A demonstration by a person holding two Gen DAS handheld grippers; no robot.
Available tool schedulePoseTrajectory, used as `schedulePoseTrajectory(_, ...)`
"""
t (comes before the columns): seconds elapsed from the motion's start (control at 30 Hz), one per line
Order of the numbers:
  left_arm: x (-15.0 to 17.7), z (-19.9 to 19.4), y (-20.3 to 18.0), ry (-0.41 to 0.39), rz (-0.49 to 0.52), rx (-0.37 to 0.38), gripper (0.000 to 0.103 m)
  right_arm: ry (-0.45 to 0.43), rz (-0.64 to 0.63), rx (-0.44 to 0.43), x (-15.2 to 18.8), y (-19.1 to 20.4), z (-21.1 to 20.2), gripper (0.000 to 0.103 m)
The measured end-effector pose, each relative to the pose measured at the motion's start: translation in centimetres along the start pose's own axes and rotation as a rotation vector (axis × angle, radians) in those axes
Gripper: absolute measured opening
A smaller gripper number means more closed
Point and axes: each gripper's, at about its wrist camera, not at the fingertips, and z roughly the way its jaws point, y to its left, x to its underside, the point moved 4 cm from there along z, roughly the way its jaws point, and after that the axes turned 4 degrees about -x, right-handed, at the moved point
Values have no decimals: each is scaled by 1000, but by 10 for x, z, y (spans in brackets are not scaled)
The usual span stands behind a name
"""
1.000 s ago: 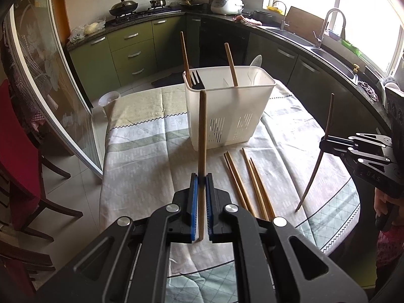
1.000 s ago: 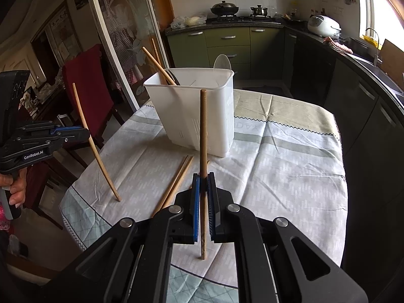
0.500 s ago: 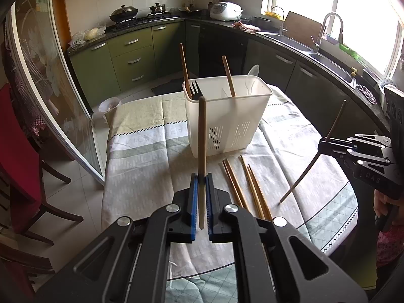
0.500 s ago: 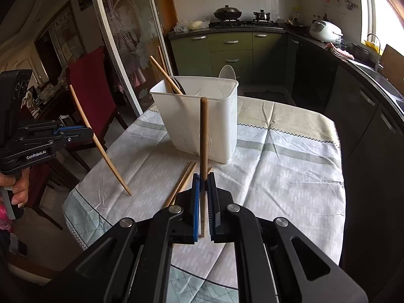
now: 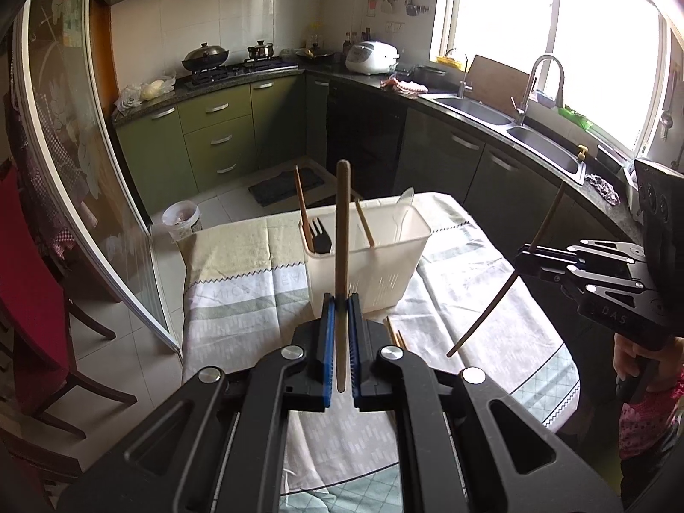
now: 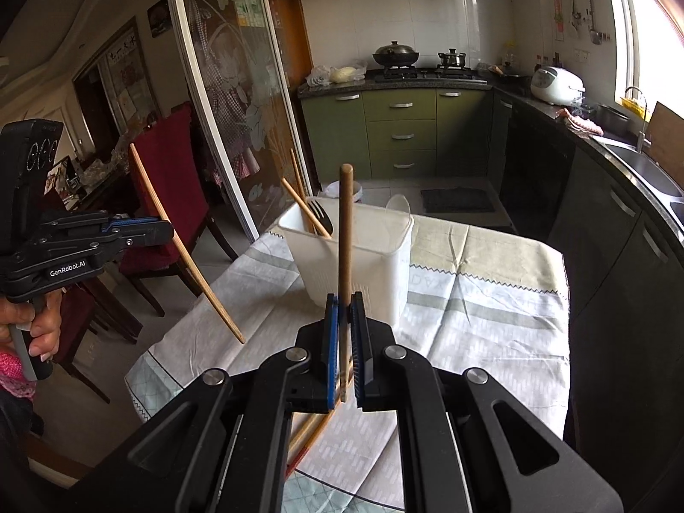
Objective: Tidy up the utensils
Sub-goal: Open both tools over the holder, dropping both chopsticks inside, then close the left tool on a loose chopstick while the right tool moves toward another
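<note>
Wooden chopsticks, one per gripper, hung clear of the table as I worked the rig remotely. My left gripper [image 5: 340,342] was clamped on its chopstick [image 5: 342,231] low on the shaft, so most of the stick rose above the blue pads; my right gripper [image 6: 345,350] was pinched on the other chopstick [image 6: 345,256] the same way. Both sticks were in the air short of the white plastic caddy [image 5: 397,256], which stood on the tablecloth [image 5: 239,290] w/ a black fork [image 5: 318,233] already inside. Loose chopsticks [image 6: 305,431] lay on the cloth nearby. I judged each stick light, stiff & smooth, apt to pivot between pads; a hold nearer mid-shaft looked steadier for dropping it tip-first into the caddy.
</note>
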Motion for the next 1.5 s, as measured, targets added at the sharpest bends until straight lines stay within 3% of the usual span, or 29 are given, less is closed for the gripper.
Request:
schedulePoseTrajectory(0.33,-84,-34,0,-197,-20,-27,6,-194,-4,9,-95,3,-42,7)
schedulePoseTrajectory(0.57,-106,-7,6,-231,-49,-35,6,-238,42,36,-135,-18,-10,7)
schedulePoseTrajectory(0.87,-89,60,5,-126,-49,-9,6,-75,63,49,-109,-37,75,7)
schedulePoseTrajectory(1.07,-65,91,10,-41,-58,-10,6,-2,67,52,-90,-42,102,9)
schedulePoseTrajectory(1.17,-57,99,14,-14,-67,-8,6,4,67,49,-87,-41,104,9)
schedulePoseTrajectory(1.23,-56,100,16,-14,-66,-11,7,-1,66,45,-86,-40,101,17)
schedulePoseTrajectory(1.37,-57,89,19,-33,-77,-13,28,-28,67,41,-84,-36,85,18)
schedulePoseTrajectory(1.5,-51,71,20,-38,-86,-8,30,-86,86,22,-79,-36,51,19)
